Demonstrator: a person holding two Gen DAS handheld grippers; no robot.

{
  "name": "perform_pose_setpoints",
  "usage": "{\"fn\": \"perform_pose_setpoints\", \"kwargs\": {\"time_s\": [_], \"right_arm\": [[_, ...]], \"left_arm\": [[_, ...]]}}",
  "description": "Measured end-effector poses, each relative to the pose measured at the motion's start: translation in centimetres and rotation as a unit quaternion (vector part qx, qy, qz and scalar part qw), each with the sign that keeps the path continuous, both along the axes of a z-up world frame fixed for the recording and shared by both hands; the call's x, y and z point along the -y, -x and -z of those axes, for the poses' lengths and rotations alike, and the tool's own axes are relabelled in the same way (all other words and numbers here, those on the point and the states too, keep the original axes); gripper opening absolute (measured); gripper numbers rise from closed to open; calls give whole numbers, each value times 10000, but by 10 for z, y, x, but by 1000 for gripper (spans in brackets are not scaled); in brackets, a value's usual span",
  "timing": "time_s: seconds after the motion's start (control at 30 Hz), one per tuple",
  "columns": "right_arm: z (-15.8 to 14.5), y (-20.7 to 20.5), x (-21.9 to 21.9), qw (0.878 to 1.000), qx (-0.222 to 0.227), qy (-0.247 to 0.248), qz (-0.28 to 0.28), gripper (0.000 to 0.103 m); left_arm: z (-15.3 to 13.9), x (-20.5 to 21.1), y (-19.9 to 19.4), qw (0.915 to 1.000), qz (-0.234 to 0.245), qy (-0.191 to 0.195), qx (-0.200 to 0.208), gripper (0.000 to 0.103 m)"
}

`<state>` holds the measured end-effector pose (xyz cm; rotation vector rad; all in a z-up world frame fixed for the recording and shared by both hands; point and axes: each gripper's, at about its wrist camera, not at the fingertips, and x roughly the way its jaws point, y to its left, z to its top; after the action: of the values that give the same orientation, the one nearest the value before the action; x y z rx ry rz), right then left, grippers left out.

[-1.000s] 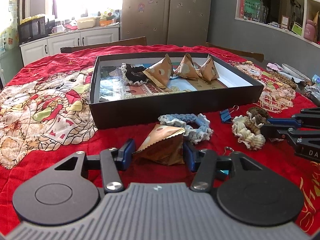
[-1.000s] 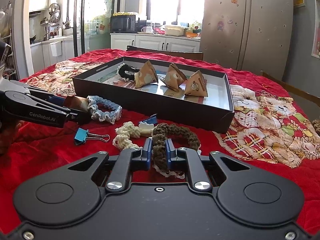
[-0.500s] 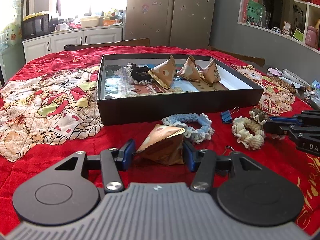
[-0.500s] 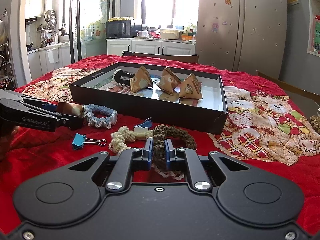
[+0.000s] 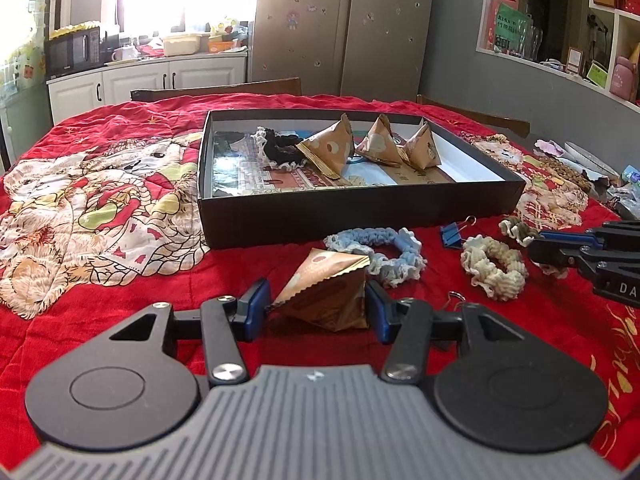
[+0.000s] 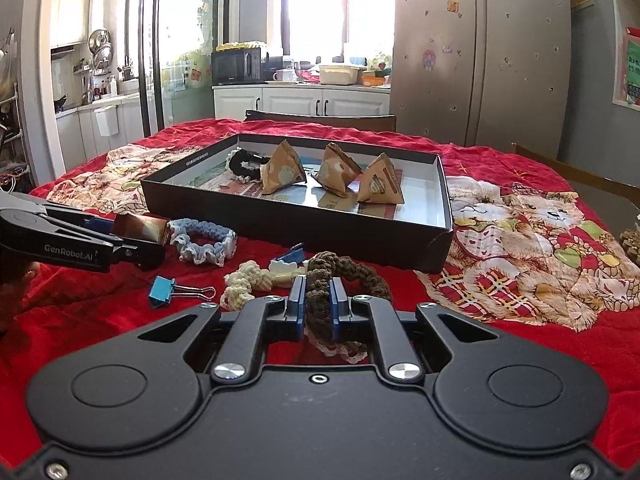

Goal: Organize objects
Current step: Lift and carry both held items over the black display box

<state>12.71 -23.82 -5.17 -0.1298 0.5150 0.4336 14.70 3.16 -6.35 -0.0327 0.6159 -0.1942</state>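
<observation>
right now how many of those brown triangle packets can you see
4. Three sit in the black box: left, middle and right. The fourth packet is outside it, clamped in the left gripper. Others may be hidden.

Strong daylight is pouring through the blown-out kitchen window (image 6: 320, 12), washing out its panes and glaring off the tall grey metal refrigerator (image 6: 480, 60). The red patterned cloth (image 5: 120, 300) is staying evenly lit, with soft shadows lying beneath objects. Fisheye distortion is bending walls and shelves at the edges; both views are staying sharp.
</observation>
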Motion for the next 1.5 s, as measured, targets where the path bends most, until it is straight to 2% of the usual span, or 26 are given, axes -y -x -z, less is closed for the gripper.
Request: {"fn": "perform_pose_setpoints", "kwargs": {"time_s": [0.8,1.23,1.5], "right_arm": [[-13,4,6,9991,165,-386,-9,11],[-32,12,4,9982,375,-477,-9,11],[-57,16,3,9974,573,-446,-39,11]], "left_arm": [[-13,5,9,9998,48,50,202,54],[-31,12,17,9993,120,50,356,55],[-51,12,19,9990,71,-57,427,55]]}}
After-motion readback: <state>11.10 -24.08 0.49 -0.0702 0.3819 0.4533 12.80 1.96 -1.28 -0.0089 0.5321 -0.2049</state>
